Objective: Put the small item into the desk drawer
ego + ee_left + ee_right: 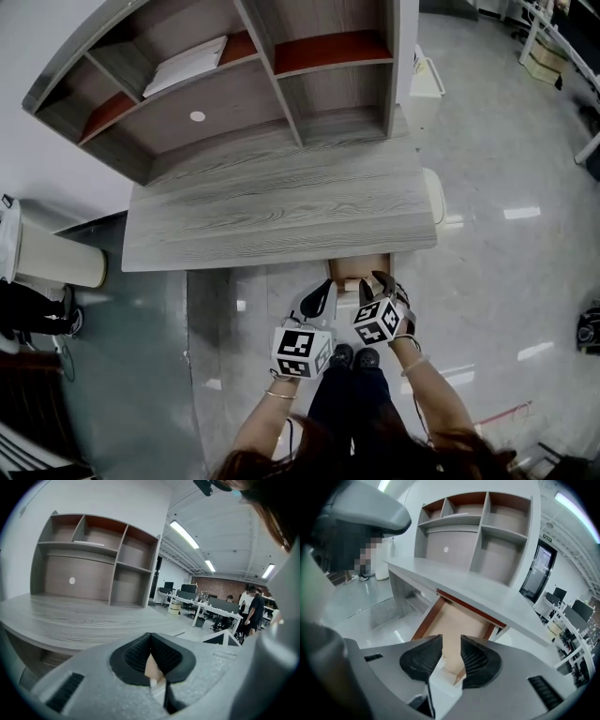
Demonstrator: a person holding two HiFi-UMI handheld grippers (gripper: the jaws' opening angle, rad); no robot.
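The desk drawer (361,265) stands pulled out under the grey wooden desk (281,216); its pale brown bottom (461,618) looks bare. My right gripper (380,286) hovers just over the drawer's near end. In the right gripper view, my right gripper (451,651) is open, with a narrow gap and nothing between its black pads (423,658). My left gripper (319,300) is beside it to the left, near the drawer's front corner. In the left gripper view, my left gripper (151,641) has its tips together, shut on a small pale beige item (152,667).
A hutch of open shelves (234,84) stands at the back of the desk, with a white flat thing (186,64) on one shelf. A white bin (56,258) stands left of the desk. Office desks and people (253,606) are far off to the right.
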